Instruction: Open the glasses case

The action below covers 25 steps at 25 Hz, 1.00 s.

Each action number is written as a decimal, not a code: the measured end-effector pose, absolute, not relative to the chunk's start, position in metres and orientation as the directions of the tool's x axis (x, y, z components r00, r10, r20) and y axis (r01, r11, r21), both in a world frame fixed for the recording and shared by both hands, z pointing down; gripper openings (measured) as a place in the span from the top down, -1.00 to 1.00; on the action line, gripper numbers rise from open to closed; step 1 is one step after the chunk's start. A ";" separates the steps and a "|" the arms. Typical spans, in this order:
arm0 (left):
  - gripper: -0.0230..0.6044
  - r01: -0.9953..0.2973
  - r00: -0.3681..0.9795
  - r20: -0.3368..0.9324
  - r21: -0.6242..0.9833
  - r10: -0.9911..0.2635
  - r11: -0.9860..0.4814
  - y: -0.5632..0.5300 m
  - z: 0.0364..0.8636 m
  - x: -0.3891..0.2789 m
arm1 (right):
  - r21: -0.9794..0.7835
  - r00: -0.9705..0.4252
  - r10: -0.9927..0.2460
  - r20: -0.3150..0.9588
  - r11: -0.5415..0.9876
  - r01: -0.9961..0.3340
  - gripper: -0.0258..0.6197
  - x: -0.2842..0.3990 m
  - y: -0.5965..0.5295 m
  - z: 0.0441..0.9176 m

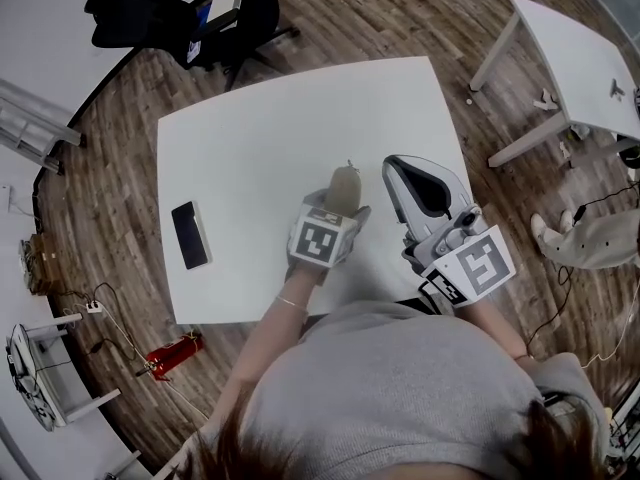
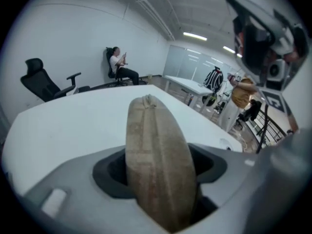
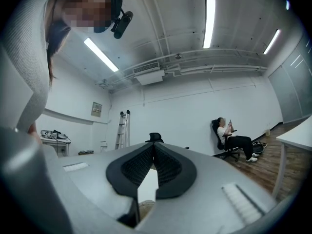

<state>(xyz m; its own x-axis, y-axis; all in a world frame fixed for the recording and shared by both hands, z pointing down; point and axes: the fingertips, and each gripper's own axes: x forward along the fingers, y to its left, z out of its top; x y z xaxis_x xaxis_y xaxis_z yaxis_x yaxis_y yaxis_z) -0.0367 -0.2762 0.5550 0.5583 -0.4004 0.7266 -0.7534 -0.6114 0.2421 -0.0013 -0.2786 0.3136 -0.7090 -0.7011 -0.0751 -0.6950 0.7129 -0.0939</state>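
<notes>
One tan glasses case point(image 2: 155, 140), closed, with a seam along its edge, stands clamped in the left claw point(image 1: 338, 211). Just right of it, the right claw point(image 3: 153, 150) is pinched together, empty. One white table point(image 1: 250, 138) lies mostly bare beyond both claws. One dark flat device point(image 1: 190, 235) sits well left.

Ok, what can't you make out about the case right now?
- Lower end of the glasses case: hidden behind the left tongs in head view and left gripper view.
- Its clasp or hinge: not visible in either view; too small in head view.
- The dark flat item on the table: head view, too small to identify.
</notes>
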 end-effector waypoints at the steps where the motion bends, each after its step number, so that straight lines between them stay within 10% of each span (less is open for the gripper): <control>1: -0.07 -0.741 0.583 0.689 0.234 -0.431 -0.629 -0.276 0.544 -0.038 | -0.097 -0.710 -0.700 -0.079 0.714 -0.693 0.91 0.000 -0.279 0.313; 12: -0.05 -0.504 0.863 0.147 0.196 -0.483 -0.841 -0.268 0.385 -0.039 | -0.167 -0.865 -0.474 -0.164 0.878 -0.449 0.91 -0.013 -0.292 0.289; 15: -0.05 -0.425 0.905 0.084 0.209 -0.417 -0.881 -0.256 0.369 -0.033 | -0.348 -0.938 -0.294 -0.183 0.912 -0.218 0.32 -0.023 -0.299 0.291; 22: -0.06 -0.311 0.947 0.006 0.255 -0.321 -0.915 -0.236 0.355 -0.026 | -0.482 -0.980 0.076 -0.182 0.862 0.156 0.35 -0.042 -0.289 0.292; 25: -0.06 -0.293 0.951 -0.012 0.282 -0.309 -0.914 -0.236 0.354 -0.030 | -0.485 -0.969 0.166 -0.186 0.842 0.237 0.74 -0.050 -0.282 0.285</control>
<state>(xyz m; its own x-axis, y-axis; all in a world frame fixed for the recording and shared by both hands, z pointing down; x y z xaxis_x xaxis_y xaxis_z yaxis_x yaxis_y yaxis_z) -0.0299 -0.2363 0.3539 0.9510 -0.3089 -0.0120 -0.2932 -0.9135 0.2819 -0.0496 -0.2823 0.2855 -0.9685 0.1657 -0.1857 0.2370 0.8417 -0.4852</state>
